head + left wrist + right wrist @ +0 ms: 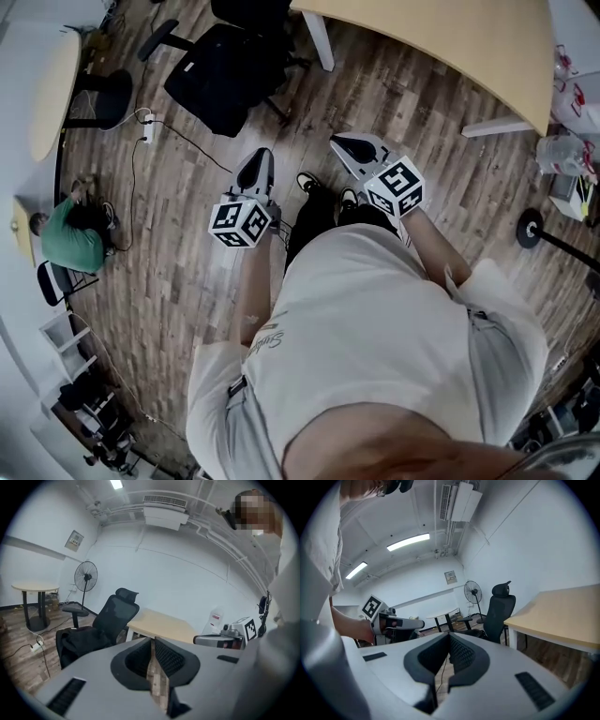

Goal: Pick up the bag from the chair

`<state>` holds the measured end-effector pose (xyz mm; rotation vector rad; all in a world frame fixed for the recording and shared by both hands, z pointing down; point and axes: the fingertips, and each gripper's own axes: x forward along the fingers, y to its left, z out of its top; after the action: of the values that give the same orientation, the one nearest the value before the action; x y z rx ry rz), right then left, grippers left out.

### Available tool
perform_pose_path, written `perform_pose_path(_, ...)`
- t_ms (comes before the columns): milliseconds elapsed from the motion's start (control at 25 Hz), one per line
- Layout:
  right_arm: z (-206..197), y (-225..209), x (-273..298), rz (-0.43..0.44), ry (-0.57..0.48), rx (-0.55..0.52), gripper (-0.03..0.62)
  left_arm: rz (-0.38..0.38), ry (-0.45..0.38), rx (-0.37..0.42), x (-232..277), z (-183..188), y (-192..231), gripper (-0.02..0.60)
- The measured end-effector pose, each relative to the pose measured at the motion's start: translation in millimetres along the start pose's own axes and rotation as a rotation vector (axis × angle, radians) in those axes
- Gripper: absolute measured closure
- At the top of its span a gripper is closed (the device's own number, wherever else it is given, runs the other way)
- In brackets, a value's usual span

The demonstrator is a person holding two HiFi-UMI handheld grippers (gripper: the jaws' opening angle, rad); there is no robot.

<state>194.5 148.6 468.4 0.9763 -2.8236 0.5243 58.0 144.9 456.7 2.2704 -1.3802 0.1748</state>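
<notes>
A black bag (pixel 217 82) lies slumped on the seat of a black office chair (pixel 246 19) at the top middle of the head view. In the left gripper view the bag (pixel 78 642) fills the seat below the mesh backrest of the chair (pixel 117 614), left of centre. My left gripper (pixel 263 154) is held over the wooden floor, well short of the chair, its jaws shut on nothing. My right gripper (pixel 341 142) is level with it to the right, also shut and holding nothing. In the right gripper view the chair (pixel 498 610) stands far off beside the table.
A beige table (pixel 450 37) runs across the upper right, its white legs near the chair. A round table (pixel 49 84) and a black stool (pixel 109 98) stand at the left. A power strip (pixel 147 127) with its cable lies on the floor. A person in green (pixel 71 236) crouches at the left.
</notes>
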Motion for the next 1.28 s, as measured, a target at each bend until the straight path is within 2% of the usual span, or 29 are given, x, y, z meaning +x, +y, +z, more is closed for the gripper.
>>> perform_pose_path(120,5,-14,4,-0.025,-0.001,0.001,0.599,-0.028,0.003,0.028,14,11,-1,0.546)
perform_pose_path(240,11,-18,15,-0.024,0.005,-0.009,0.599,-0.023,0.001,0.051,16,19,9,0.546)
perform_pose_path(560,36,-14,63,-0.02,0.019,-0.057,0.599,0.018,-0.008,0.023,9,29,66,0.546)
perform_pose_path(760,53,-11,97,-0.04,0.035,-0.092,0.599,0.007,-0.02,0.036,10,42,103,0.546)
perform_pose_path(1000,48,-12,138,-0.076,0.028,0.022,0.599,-0.021,-0.01,0.091,15,43,147,0.546)
perform_pose_path(1160,44,-9,154,-0.093,0.073,0.007,0.599,-0.078,-0.014,0.084,16,46,159,0.546)
perform_pose_path(1280,41,-13,165,-0.081,0.114,0.001,0.599,-0.073,-0.027,0.079,17,47,170,0.546)
